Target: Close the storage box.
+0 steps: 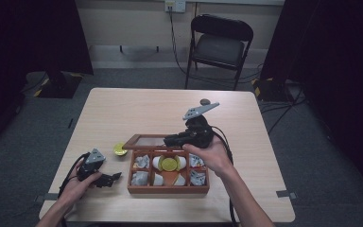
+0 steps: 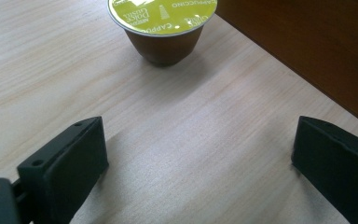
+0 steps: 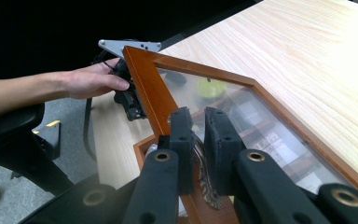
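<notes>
The right claw (image 3: 196,140) pinches the little metal clasp on the glass lid (image 3: 242,112) of the wooden box (image 1: 168,189) on the bench (image 1: 123,109) and should lift slowly, while the left claw (image 2: 200,168) rests wide apart near the yellow cup (image 2: 164,28).

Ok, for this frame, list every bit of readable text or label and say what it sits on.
"CAPPUCCINO" on the green foil lid of the coffee capsule ahead of the open left gripper.
"NESCAFÉ Dolce Gusto" brand mark on the same lid, partly cut off, a likely reading.
"CAPPU..." in smaller print along the lid's edge, the rest too small to read.
Packets in the wooden box: print too blurred to read.
</notes>
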